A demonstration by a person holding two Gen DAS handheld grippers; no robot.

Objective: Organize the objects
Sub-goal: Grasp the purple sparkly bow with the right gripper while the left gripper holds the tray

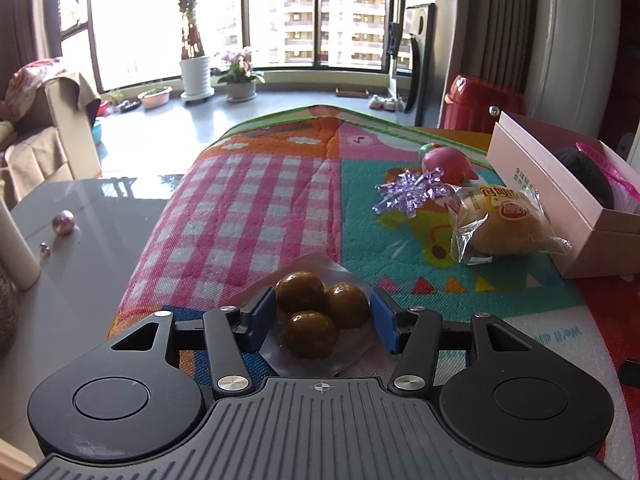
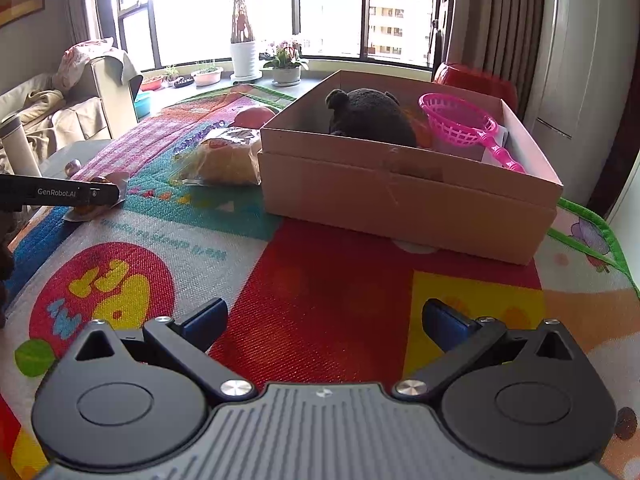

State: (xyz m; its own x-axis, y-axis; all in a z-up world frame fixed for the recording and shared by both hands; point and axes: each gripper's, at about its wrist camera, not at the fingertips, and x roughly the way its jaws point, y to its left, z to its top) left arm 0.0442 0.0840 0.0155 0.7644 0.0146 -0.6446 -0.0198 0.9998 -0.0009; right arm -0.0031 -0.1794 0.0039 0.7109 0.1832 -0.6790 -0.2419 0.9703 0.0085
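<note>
on the play mat (image 1: 256, 200), near edge: clear packet of three brown balls (image 1: 320, 316) between my left gripper (image 1: 322, 318) pads, which touch its sides; my right gripper (image 2: 324, 324) wide open, empty, before the cardboard box (image 2: 400, 196).

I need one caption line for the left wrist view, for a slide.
Left gripper jaws bracket a clear pack of three brown balls on the colourful mat.
</note>
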